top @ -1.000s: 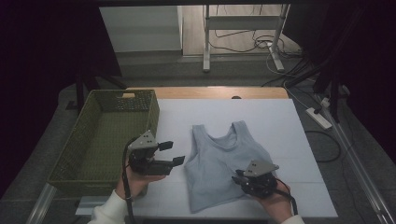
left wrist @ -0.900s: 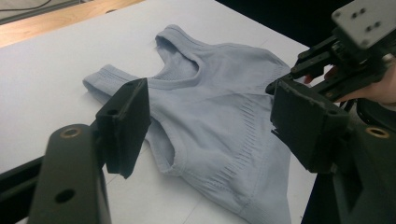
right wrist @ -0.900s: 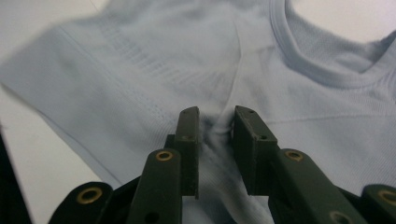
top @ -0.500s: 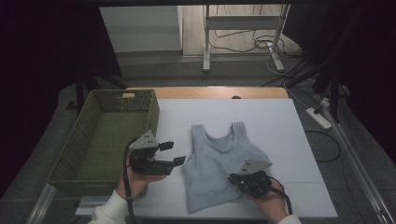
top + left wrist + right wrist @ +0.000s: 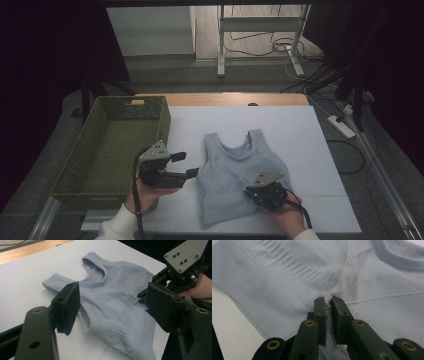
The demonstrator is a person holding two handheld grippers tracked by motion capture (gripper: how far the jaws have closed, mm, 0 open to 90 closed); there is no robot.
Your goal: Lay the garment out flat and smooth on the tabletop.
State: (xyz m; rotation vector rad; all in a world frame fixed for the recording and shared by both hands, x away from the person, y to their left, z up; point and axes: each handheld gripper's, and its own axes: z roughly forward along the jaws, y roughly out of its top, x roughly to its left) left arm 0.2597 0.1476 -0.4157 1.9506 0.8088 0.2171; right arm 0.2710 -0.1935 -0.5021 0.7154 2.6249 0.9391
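Near the table's front edge, the right gripper (image 5: 264,192) has just been closing and now pinches a small fold of the top (image 5: 240,175) between its jaws, the cloth puckered between the pads (image 5: 322,308). The top lies flat at the table's (image 5: 320,150) middle, straps toward the far edge. The left gripper (image 5: 182,165) hangs just off the top's left side, jaws apart with nothing between them, seemingly clear of the cloth. A green basket (image 5: 100,145) stands at the table's left edge.
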